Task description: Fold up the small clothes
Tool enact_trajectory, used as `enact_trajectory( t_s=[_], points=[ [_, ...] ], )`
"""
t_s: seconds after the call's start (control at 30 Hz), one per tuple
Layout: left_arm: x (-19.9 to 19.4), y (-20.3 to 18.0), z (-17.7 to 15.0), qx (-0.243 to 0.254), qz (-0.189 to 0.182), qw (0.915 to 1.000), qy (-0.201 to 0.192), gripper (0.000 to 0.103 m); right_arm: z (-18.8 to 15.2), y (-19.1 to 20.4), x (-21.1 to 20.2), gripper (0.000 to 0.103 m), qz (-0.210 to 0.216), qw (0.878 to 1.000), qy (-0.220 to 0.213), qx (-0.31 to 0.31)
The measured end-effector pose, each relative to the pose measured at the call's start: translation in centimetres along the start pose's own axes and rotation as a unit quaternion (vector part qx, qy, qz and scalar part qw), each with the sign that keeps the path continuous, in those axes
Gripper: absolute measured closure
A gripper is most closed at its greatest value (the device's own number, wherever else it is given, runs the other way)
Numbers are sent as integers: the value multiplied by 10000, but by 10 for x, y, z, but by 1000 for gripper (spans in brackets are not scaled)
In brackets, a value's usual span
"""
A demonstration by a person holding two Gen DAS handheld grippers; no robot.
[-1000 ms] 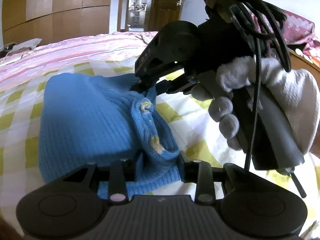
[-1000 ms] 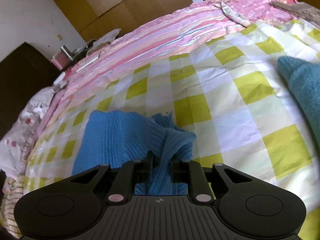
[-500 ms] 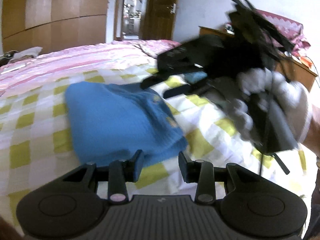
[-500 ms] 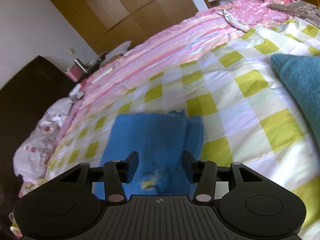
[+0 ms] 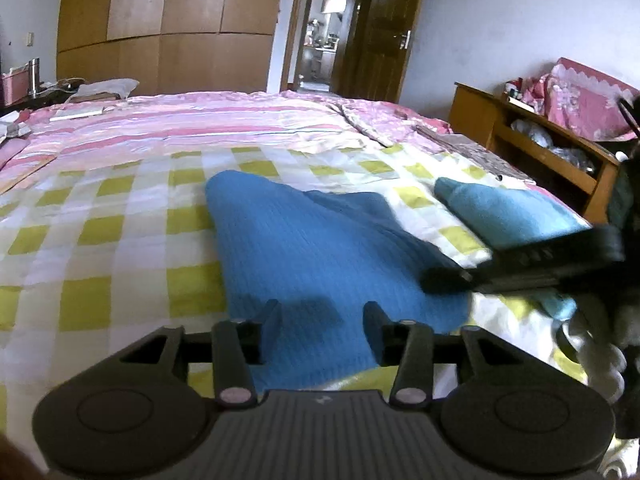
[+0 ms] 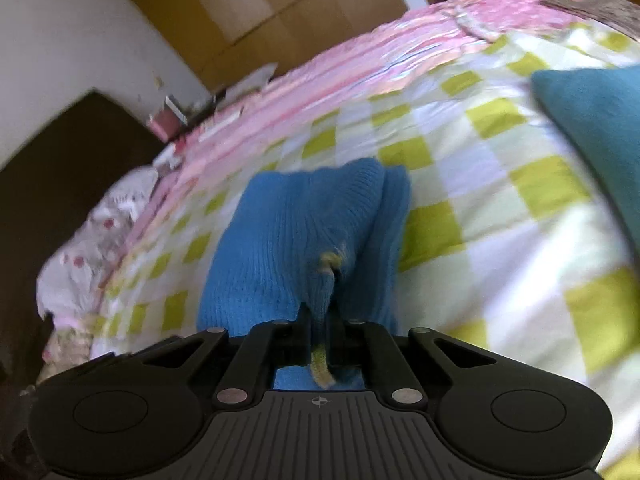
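- My right gripper (image 6: 320,316) is clamped on a fold of the blue knit (image 6: 304,232), its jaws pinched tight around a raised ridge of fabric with a yellowish patch on it.
- My left gripper (image 5: 320,320) has its jaws apart with nothing between them; they have just been opening, and they hover over the near edge of the blue knit (image 5: 320,248) without touching it.
- The blue knit lies on the checked sheet (image 5: 120,248), yellow-green and white, in the middle of the bed.
- A teal garment (image 5: 508,216) lies on the same sheet off to the right, close to the knit.
- In my left view the right gripper (image 5: 444,280) reaches in from the right, its tips at the knit's right edge, with my white-gloved hand (image 5: 600,352) behind it.
- A pink striped cover (image 5: 200,124) spreads over the far half of the bed.
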State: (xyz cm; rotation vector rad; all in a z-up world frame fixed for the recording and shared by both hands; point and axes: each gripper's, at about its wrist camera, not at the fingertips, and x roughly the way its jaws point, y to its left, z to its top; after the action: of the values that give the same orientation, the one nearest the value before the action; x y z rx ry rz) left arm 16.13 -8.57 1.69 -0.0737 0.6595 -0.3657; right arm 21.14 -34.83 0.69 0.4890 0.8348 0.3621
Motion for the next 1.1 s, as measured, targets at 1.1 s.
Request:
enact_trajectory(
  t_s=[1.1],
  points=[
    [33, 11, 11, -199, 207, 9996, 70, 52, 47, -16, 42, 98, -833, 9939, -614, 387]
  ],
)
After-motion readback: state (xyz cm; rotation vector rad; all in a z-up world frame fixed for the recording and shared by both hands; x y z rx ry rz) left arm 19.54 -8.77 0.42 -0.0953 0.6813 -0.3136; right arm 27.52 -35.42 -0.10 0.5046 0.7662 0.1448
